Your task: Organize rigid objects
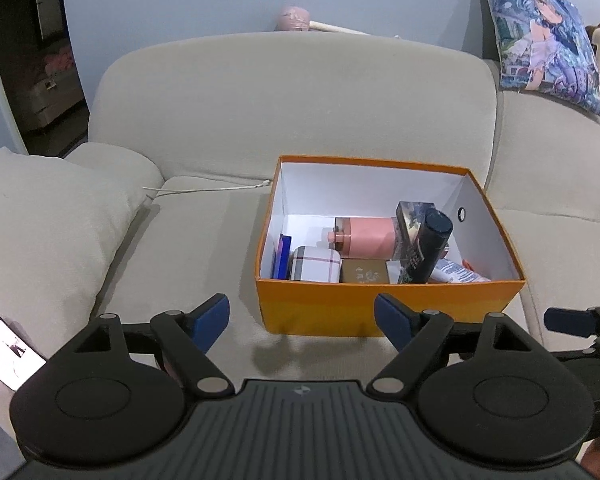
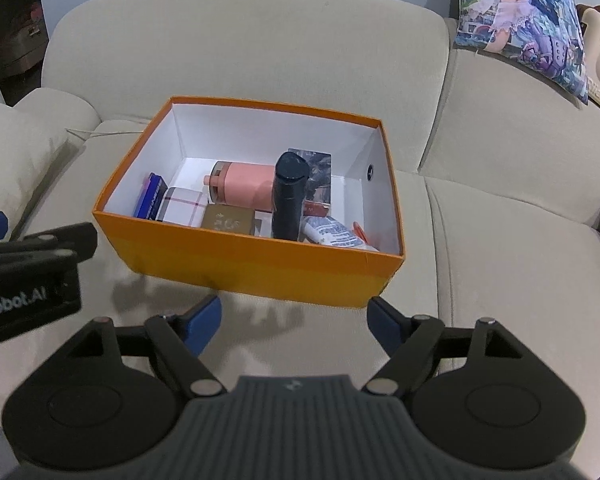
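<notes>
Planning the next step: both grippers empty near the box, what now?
Probably back both off and look for leftovers. The left gripper and right gripper are open with nothing between the fingers, the items lie inside the orange box, and the sofa around it shows no loose ones.

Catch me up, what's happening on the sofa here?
A person holds a two-finger gripper in each hand over a beige sofa. Both the left gripper and the right gripper are open and empty, just short of an orange box on the seat. The box already holds a pink bottle, a dark bottle, a plaid case, a tube and small boxes. Nothing is being carried now.
</notes>
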Demonstrator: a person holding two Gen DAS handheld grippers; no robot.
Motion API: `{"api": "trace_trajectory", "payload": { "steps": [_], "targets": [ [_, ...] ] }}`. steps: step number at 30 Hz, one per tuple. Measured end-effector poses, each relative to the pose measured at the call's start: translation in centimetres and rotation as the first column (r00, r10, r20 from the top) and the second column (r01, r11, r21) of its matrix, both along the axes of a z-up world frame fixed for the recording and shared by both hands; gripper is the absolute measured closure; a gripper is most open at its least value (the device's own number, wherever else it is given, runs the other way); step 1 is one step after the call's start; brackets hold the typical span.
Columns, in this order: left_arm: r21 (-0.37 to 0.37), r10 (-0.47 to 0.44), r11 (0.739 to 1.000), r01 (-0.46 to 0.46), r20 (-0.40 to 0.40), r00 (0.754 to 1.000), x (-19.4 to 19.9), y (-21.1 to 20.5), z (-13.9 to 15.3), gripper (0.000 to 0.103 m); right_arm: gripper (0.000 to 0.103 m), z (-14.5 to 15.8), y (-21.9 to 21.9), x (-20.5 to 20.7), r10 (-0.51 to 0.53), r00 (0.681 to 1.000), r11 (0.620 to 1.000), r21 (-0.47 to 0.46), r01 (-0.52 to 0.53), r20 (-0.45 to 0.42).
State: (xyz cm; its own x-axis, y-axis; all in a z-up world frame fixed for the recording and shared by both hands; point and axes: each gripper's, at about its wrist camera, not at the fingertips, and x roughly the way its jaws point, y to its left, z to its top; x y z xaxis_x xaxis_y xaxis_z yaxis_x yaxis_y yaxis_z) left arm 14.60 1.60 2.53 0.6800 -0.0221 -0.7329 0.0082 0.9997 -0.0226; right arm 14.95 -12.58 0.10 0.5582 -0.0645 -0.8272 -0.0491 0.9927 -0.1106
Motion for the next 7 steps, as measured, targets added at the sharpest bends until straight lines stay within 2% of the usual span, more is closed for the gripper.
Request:
{"api": "trace_trajectory", "payload": {
  "steps": [7],
  "targets": [
    [0.0, -0.008, 1.0, 0.008, 0.024, 1.0, -0.34, -0.53, 0.32, 0.006, 0.019, -0.23, -0.15, 0.05, -0.005, 1.0, 1.0, -0.004, 0.005, -0.012]
  ]
}}
